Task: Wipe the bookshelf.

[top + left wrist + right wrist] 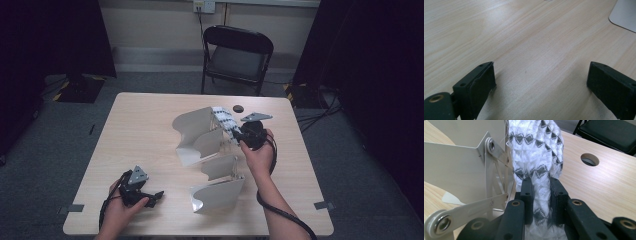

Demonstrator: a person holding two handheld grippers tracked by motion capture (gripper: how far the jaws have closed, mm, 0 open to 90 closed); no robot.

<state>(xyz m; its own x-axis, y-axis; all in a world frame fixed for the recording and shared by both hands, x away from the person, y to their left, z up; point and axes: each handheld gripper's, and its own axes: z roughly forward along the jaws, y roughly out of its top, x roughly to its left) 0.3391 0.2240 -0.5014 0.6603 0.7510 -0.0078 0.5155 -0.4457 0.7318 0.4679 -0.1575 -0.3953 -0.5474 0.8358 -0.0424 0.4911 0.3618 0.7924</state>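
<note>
The right gripper (541, 182) is clamping its jaws on a white cloth with black diamonds (536, 152), holding it up just beside the far panel of a folding metal rack (200, 132) standing mid-table. The cloth is hanging against the rack's hinged frame (496, 170); judging by that, it is being draped or pulled there, and the placing looks unfinished. The left gripper (142, 192), jaws wide apart and gripping nothing, is resting on the wooden table (529, 50), near of the rack.

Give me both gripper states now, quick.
Left gripper: open, nothing between its fingers, over the table.
Right gripper: shut on the white patterned cloth.
</note>
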